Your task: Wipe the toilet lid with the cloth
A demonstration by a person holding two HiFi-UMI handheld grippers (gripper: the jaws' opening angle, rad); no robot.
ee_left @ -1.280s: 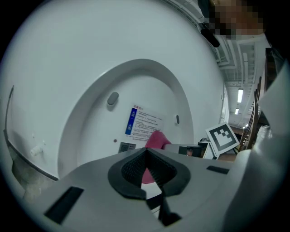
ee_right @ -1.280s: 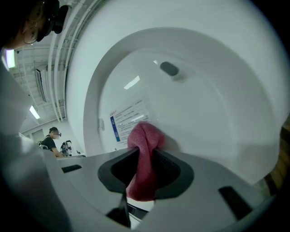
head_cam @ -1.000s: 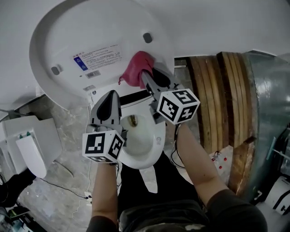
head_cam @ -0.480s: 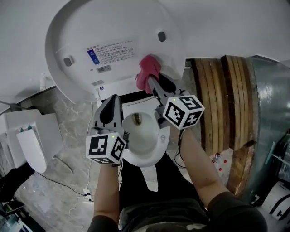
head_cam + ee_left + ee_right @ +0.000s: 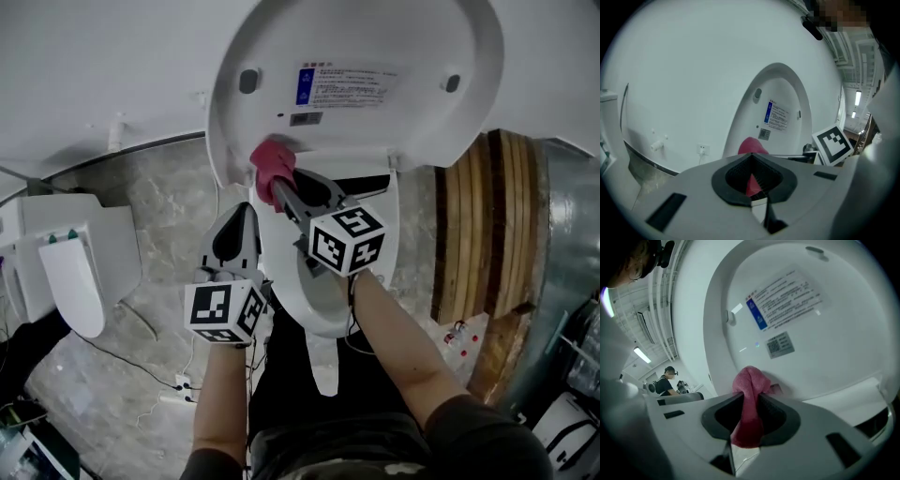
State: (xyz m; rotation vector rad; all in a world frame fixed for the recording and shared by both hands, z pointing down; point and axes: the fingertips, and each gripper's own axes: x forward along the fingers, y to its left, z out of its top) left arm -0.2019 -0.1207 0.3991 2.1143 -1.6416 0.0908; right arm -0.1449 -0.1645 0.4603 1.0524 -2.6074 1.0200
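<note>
right tongs (image 5: 278, 190) pinch the pink cloth (image 5: 269, 159) at the lower left edge of the raised toilet lid (image 5: 375, 131), whose broad face stretches away toward the upper right of the frame, while left tongs (image 5: 241, 211), pressed together and empty, hang just below, further from the lid

Shows white toilet lid (image 5: 375, 37) raised upright, printed label on its inner face; shows bunched pink cloth (image 5: 268, 161) touching lid's lower left rim, down-left of that label
</note>
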